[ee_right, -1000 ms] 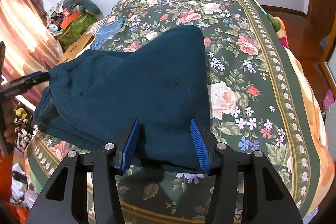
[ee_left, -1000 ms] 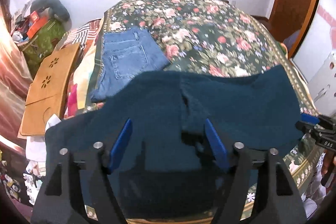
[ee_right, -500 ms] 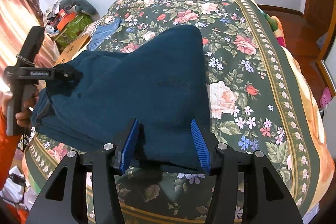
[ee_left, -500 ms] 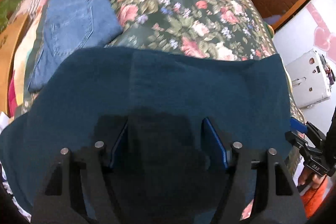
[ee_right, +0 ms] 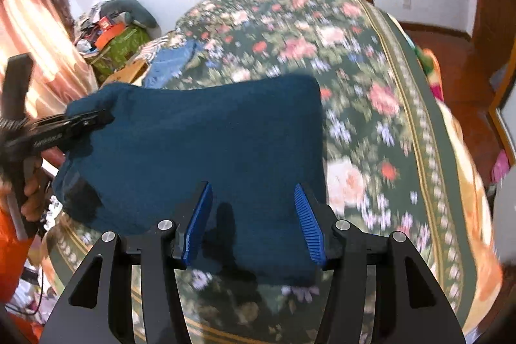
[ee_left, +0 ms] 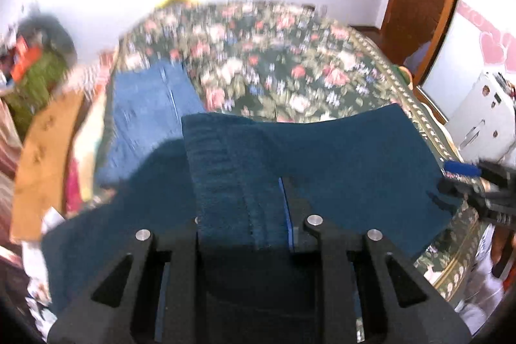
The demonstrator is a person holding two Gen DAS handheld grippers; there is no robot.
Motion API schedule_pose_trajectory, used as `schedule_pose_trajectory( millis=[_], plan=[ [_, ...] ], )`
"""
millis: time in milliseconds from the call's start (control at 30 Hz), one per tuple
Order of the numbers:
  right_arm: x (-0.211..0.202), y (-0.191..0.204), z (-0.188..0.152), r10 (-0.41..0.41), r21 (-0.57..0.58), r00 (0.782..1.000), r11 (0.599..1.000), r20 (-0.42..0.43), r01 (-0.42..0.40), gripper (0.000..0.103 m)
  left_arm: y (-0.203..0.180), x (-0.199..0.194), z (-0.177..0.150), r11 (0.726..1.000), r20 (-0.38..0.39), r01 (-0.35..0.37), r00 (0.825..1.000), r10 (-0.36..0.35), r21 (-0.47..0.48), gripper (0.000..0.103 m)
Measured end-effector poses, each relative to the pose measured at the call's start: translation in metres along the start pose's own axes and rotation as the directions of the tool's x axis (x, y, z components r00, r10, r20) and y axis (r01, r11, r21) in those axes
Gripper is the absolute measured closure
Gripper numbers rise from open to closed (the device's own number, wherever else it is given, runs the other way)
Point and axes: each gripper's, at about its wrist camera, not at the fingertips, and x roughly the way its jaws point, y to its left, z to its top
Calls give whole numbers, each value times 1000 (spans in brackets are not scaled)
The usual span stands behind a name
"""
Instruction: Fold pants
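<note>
Dark teal pants (ee_left: 348,157) lie across the near edge of the floral bed; they also show in the right wrist view (ee_right: 206,144). My left gripper (ee_left: 240,211) is shut on a thick fold of the pants and lifts it; its left finger is hidden by the cloth. In the right wrist view the left gripper (ee_right: 93,118) pinches the pants' left end. My right gripper (ee_right: 253,221) is open, its blue pads (ee_right: 306,221) over the pants' near edge. It shows at the right in the left wrist view (ee_left: 464,176).
Folded blue jeans (ee_left: 151,115) lie on the bed's left side. The floral bedspread (ee_right: 371,92) stretches back to a white wall. A wooden board (ee_left: 45,150) and clutter stand left of the bed. A white appliance (ee_left: 483,115) and a wooden door stand right.
My left gripper has closed on the pants' left end and lifted it up, folding it over. The right gripper has stayed open over the right end.
</note>
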Motion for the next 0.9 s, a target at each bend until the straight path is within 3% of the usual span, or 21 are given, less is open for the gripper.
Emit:
schedule_pose_trajectory(
  millis=[100,200,267,333,400,667,867,900],
  plan=[
    [10,8,12,-10,-38,1000,999,-1,10,54,-5,-3,-5,999,-1,-10,1000,10,31,79],
    [31,8,15,-26,-40,998,999,-50,24,54,0,16,-12,1000,-68,-20,997,21,16,76],
    [44,6,11,-41,-45,995,998,-92,37,54,6,32,-20,1000,-118,-7,993,4,-19,72],
    [55,5,4,-57,-55,989,997,-136,50,54,13,44,-27,999,-140,-11,990,5,-42,62],
    [53,6,-1,-67,-71,990,996,-123,58,53,16,44,-29,998,-130,-12,992,4,-65,56],
    [28,14,6,-79,-49,991,996,-111,74,53,33,13,-27,995,-78,-34,997,27,-93,55],
    [7,46,17,-53,-94,998,994,-42,48,53,71,-36,-30,980,23,-115,992,120,-161,31],
    [3,56,20,-40,-107,999,994,-27,37,52,81,-46,-33,974,38,-130,990,139,-183,24]
  ],
)
